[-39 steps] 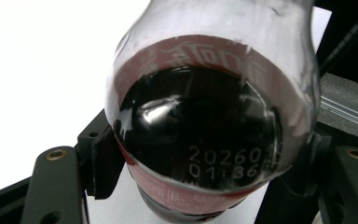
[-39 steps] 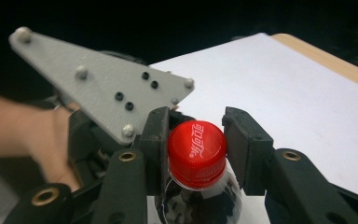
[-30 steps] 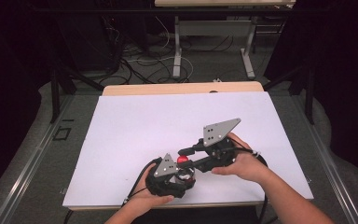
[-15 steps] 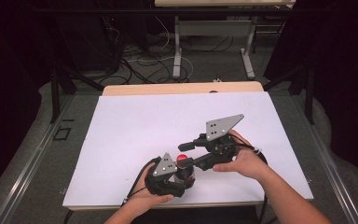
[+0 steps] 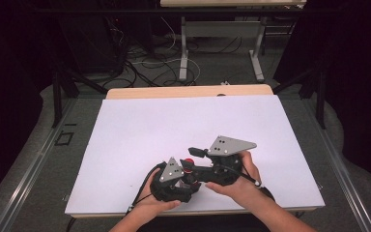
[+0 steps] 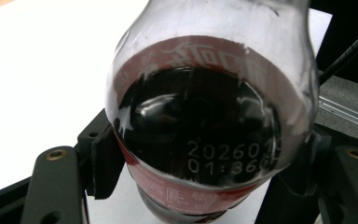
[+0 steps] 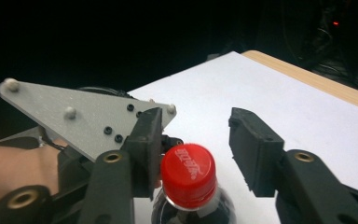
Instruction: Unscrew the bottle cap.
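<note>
Near the table's front edge, the left gripper (image 5: 174, 181) is squeezing the standing cola bottle (image 6: 212, 135), while the right gripper (image 7: 196, 149) is holding its jaws wide apart around the red cap (image 7: 188, 174), touching one side.

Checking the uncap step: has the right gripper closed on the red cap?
No: the right gripper stands open around the red cap, with a gap beside one jaw.

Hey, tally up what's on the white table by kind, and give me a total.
Cola bottle with red cap: 1
Handheld claws: 2, left claw shut on the bottle, right claw open around the cap
White table: not counted
Total: 3
</note>
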Available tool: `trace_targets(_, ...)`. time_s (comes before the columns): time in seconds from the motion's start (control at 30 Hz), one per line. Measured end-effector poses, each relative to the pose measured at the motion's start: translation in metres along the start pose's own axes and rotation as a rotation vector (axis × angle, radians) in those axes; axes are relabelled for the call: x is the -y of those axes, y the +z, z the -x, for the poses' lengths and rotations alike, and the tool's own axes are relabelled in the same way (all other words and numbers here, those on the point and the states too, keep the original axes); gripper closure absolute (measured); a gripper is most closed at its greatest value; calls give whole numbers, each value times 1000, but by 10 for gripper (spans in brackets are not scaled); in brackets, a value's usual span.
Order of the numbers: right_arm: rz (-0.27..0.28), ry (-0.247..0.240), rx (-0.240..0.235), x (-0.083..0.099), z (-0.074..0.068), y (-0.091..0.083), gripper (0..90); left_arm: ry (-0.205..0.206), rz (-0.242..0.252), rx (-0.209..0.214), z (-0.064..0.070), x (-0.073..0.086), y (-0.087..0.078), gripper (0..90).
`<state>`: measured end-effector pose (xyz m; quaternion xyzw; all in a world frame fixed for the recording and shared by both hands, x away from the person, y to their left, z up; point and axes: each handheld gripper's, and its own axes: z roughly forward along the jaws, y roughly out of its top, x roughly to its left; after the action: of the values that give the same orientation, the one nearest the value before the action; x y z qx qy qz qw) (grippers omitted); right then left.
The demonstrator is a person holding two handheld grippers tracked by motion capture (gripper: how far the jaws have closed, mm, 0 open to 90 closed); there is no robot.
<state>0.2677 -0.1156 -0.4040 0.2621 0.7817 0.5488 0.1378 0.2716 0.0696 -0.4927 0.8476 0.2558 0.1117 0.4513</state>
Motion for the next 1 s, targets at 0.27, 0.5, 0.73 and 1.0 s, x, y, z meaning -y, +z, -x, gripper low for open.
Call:
trace_targets(0.27,-23,-50,10,10,-4,7,611,6,9,-7,-1,0,-1,289)
trace_targets(0.5,-54,-144,-217,4,18,6,614,34,3,43,0,0,-3,290)
trace_targets(0.73,-75,-233,-472,0,48,10,614,42,9,62,4,0,-2,290)
trace_targets(1.0,-39,-184,-418,0,42,8,497,35,-1,51,1,-1,-3,289)
